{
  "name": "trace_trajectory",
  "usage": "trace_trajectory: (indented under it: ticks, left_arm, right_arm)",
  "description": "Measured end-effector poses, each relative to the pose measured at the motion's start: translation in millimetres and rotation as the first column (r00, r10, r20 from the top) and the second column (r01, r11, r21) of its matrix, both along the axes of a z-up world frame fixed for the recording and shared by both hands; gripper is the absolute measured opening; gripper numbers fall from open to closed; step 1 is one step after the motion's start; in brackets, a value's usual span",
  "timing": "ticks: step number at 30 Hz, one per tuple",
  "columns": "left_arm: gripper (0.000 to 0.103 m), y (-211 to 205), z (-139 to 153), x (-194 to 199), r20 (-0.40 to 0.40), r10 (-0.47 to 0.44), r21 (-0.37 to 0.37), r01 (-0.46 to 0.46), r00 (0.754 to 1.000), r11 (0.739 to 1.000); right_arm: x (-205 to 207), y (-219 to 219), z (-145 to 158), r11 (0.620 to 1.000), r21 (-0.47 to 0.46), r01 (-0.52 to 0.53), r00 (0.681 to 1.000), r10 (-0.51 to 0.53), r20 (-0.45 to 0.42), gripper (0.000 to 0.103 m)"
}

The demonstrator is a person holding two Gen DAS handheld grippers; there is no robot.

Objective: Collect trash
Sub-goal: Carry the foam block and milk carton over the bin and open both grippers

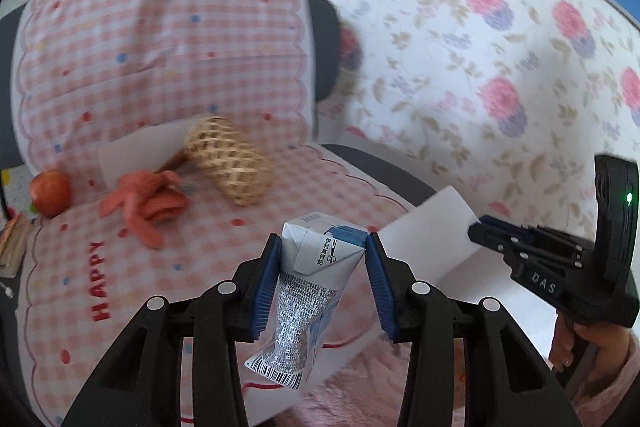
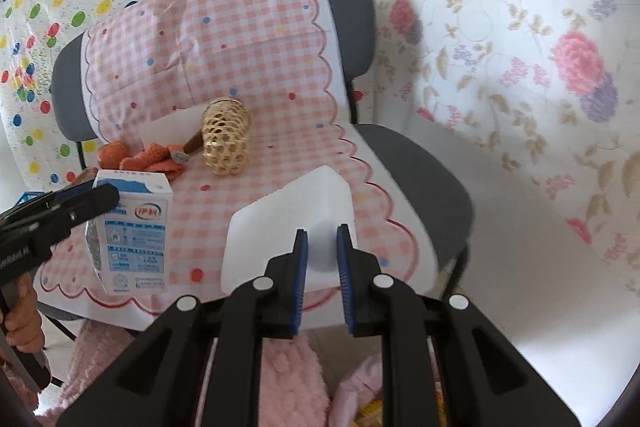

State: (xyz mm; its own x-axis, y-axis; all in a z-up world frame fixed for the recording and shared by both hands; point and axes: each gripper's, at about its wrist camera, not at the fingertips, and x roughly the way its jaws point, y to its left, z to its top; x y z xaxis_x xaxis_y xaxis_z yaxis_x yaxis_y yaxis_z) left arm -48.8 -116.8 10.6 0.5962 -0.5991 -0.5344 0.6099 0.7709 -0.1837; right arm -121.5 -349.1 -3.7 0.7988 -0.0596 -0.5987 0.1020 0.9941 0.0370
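Observation:
My left gripper (image 1: 323, 247) is shut on a white and blue milk carton (image 1: 306, 291) and holds it above the pink checked chair seat (image 1: 132, 267). The carton also shows in the right wrist view (image 2: 134, 235), held by the left gripper (image 2: 96, 201) at the left. My right gripper (image 2: 322, 235) is shut on a white paper sheet (image 2: 288, 223) and holds it over the seat's front. In the left wrist view the right gripper (image 1: 480, 227) grips the paper (image 1: 424, 239) at its right corner.
On the seat lie a woven wicker basket (image 1: 232, 167), orange peel (image 1: 148, 203), a red apple (image 1: 50, 193) and another white paper (image 1: 132, 151). The grey chair (image 2: 420, 171) stands before floral and dotted cloths. A pink fluffy fabric (image 2: 288, 379) lies below the grippers.

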Motion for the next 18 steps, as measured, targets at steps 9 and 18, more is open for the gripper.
trace_trajectory:
  ticks: [9, 18]
  left_arm:
    - [0.043, -63, -13, -38, 0.038, -0.175, 0.037, 0.174, 0.984, 0.984]
    - [0.044, -116, -29, -65, 0.007, -0.352, 0.026, 0.352, 0.936, 0.936]
  right_arm:
    - [-52, -34, -2, 0.987, -0.066, 0.145, 0.989, -0.147, -0.019, 0.015]
    - [-98, -68, -19, 0.957, -0.119, 0.266, 0.957, -0.277, -0.083, 0.015]
